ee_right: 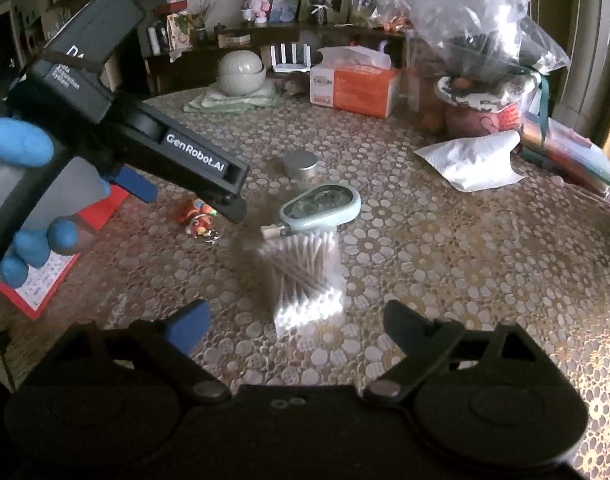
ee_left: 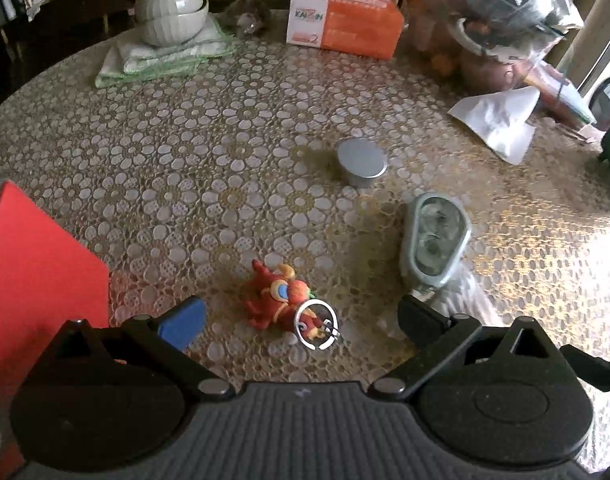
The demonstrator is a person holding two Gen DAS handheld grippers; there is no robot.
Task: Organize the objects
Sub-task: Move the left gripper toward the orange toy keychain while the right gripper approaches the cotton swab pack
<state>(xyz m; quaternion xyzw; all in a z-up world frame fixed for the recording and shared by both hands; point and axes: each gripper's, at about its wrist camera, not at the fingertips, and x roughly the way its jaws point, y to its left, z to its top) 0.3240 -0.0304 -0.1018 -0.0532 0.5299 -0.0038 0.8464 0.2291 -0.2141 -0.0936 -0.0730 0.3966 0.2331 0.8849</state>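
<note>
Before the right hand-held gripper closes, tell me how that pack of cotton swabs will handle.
The pack of cotton swabs is probably very light, being thin sticks in clear wrap. The wrap looks soft, so it may crush or slip. It seems to stand tall beside the teal case, so a nudge could tip it.

Lace-patterned glossy cover on desk (ee_left: 185,152); matt metal tin (ee_left: 362,162); clear plastic swab pack (ee_right: 305,280); crinkled clear bag (ee_right: 477,12); folded cloth (ee_left: 161,56).

On the table (ee_right: 445,240), a pack of cotton swabs (ee_right: 305,280) lies in front of a teardrop case (ee_right: 323,208), a keychain toy (ee_right: 199,216) to its left, a round tin (ee_right: 301,164) behind.
</note>
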